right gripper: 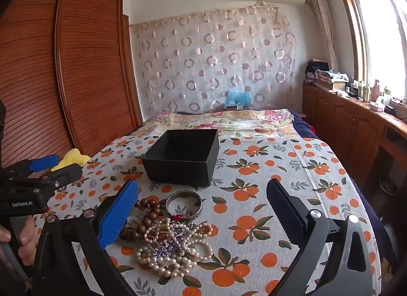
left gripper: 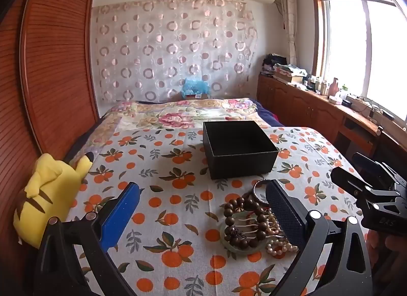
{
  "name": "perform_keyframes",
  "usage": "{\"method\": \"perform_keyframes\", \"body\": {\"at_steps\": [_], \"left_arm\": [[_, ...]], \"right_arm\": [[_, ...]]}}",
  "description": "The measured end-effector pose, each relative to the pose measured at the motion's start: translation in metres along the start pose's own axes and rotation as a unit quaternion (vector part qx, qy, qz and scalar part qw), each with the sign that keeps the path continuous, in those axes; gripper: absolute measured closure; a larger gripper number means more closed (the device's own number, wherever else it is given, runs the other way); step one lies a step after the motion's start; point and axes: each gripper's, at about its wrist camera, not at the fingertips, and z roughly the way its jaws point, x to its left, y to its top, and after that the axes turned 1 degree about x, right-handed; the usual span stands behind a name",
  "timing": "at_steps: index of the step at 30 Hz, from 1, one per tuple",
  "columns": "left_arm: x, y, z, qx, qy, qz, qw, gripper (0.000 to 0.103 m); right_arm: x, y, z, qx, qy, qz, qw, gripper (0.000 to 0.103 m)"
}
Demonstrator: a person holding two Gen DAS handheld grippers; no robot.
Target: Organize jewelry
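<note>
Nearest the lens, the left gripper (left gripper: pixel 203 207) has its jaws spread wide and holds nothing. Just inside its black finger lies a jewelry pile (left gripper: pixel 254 222) on the orange-print cloth (left gripper: pixel 165 194): a brown wooden bead bracelet (left gripper: pixel 244 219), a pale green bangle beneath it, pearl strands (right gripper: pixel 175 252) and a silver bangle (right gripper: pixel 184 203). The right gripper (right gripper: pixel 203 207) is likewise wide open and empty, the pile beside its blue finger. An open black box (right gripper: pixel 183 158) stands just beyond the pile.
</note>
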Motion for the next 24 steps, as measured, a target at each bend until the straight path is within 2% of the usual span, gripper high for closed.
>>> {"method": "perform_keyframes", "body": {"at_steps": [15, 24], "left_arm": [[0.003, -0.001, 0.003, -0.002, 0.001, 0.001, 1.0000, 0.008], [0.002, 0.006, -0.008, -0.005, 0.001, 0.001, 1.0000, 0.008]], "right_arm": [[-0.001, 0.000, 0.000, 0.001, 0.001, 0.003, 1.000, 0.002], [-0.001, 0.000, 0.000, 0.001, 0.001, 0.003, 1.000, 0.002]]}}
